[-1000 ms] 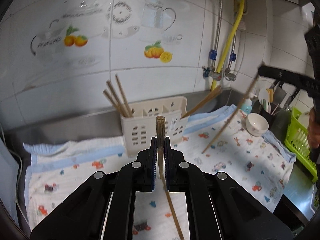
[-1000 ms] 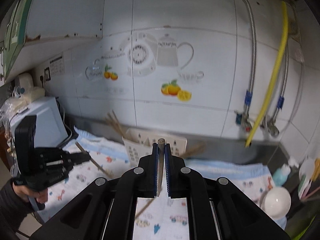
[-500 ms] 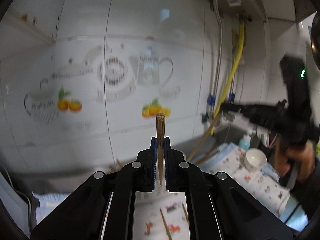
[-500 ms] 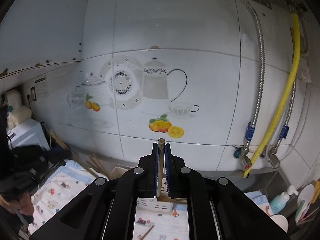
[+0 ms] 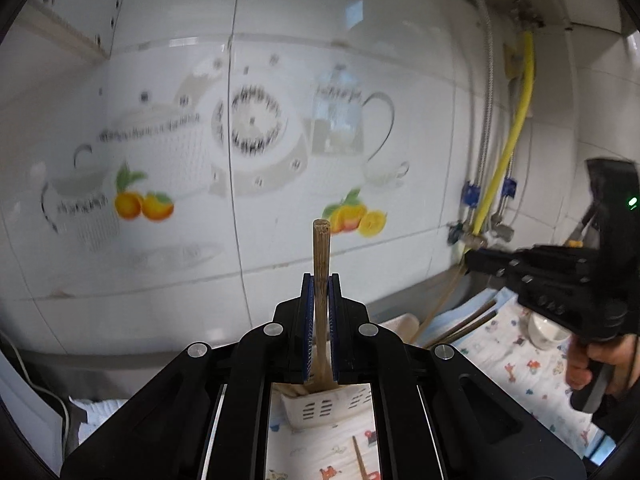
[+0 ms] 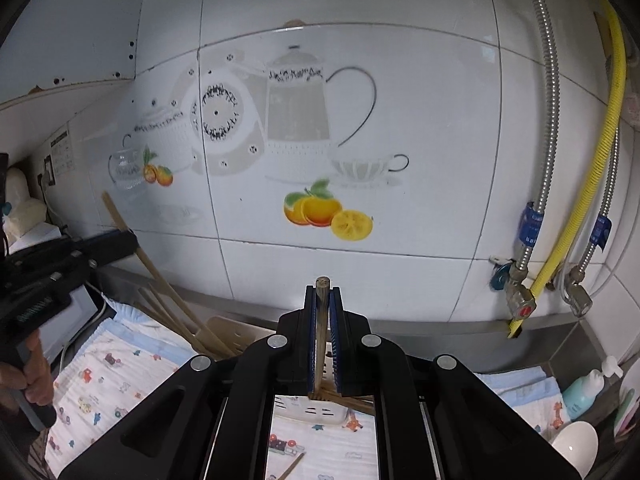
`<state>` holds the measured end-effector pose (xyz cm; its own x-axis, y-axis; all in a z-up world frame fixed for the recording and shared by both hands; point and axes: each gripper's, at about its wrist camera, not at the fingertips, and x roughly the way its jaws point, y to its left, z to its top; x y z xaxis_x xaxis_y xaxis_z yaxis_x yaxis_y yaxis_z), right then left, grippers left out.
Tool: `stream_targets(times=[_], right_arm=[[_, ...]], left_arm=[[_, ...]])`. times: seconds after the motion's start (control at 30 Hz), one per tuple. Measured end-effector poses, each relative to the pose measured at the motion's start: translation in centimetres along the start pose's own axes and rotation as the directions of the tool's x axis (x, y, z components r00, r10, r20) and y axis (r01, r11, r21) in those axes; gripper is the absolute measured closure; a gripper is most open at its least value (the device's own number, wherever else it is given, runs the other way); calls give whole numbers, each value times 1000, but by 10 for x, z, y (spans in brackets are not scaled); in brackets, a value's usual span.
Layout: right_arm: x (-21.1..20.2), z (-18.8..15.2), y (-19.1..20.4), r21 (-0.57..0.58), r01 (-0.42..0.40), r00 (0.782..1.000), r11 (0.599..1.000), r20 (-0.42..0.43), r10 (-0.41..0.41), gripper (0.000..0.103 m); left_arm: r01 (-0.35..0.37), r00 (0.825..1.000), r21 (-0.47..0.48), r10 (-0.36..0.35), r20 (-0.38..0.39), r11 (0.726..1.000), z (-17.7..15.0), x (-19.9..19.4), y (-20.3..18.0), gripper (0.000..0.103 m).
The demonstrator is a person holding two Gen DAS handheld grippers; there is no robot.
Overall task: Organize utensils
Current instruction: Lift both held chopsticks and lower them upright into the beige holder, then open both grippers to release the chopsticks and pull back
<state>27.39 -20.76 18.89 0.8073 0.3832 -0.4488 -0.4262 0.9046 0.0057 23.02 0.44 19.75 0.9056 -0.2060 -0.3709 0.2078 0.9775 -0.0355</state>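
**Both grippers hold a chopstick above the utensil caddy**

We hold our left gripper (image 5: 320, 280) up in front of the tiled wall (image 5: 280, 80), its blue pads pressed together on a wooden chopstick (image 5: 321, 264) that stands upright between them, the blunt top rising past the fingertips. The lower end of that stick runs down behind the gripper body toward the white slotted caddy (image 5: 320, 408), which we see through the gap below; whether the tip is already inside a compartment we cannot tell. The caddy sits on a printed cloth (image 5: 516, 364), and a loose chopstick (image 5: 360, 460) lies on the cloth just in front of it.

Our right gripper (image 6: 322, 292) is likewise clamped on a second chopstick (image 6: 321, 328), held upright with only a short stub showing above the pads. Its lower end reaches down to the caddy (image 6: 312, 412), where further sticks (image 6: 352, 402) lean out to the right. At the caddy's left end several more chopsticks (image 6: 176, 312) lean toward the wall. Another stick (image 6: 294, 464) lies on the cloth (image 6: 100, 376) near the bottom of the right wrist view.

Each view catches the other tool at its edge: the right gripper (image 5: 472, 260) from the left camera, the left one (image 6: 132, 240) from the right camera.

A white bowl (image 6: 576, 444) and a pale bottle (image 6: 584, 392) stand at the right end of the counter.
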Motion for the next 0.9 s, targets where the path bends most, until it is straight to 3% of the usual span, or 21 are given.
stream_targets(times=[0.27, 0.37, 0.53, 0.63, 0.77, 0.9], right_arm=[[-1, -3, 0, 3, -2, 1000, 1000, -6, 2, 94], [-9, -4, 1, 5, 0, 1000, 1000, 3, 0, 84], [-35, -11, 4, 12, -15, 1000, 1000, 9, 15, 83], [-53, -25, 8, 21, -35, 999, 999, -3, 35, 82], [-79, -54, 17, 35, -73, 997, 997, -30, 74, 82], [-101, -84, 32, 34, -96, 994, 995, -57, 98, 79]], left_arm=[[-6, 999, -15, 5, -41, 1000, -12, 13, 5, 97], [4, 999, -32, -5, -34, 999, -12, 8, 6, 95], [13, 1000, -29, -13, -16, 999, -15, -14, 1, 94], [22, 1000, -36, -22, -10, 999, -21, -30, -2, 93], [15, 1000, -26, -16, -17, 1000, -40, -55, -7, 85], [1, 999, -37, -2, -37, 999, -65, -78, -6, 85]])
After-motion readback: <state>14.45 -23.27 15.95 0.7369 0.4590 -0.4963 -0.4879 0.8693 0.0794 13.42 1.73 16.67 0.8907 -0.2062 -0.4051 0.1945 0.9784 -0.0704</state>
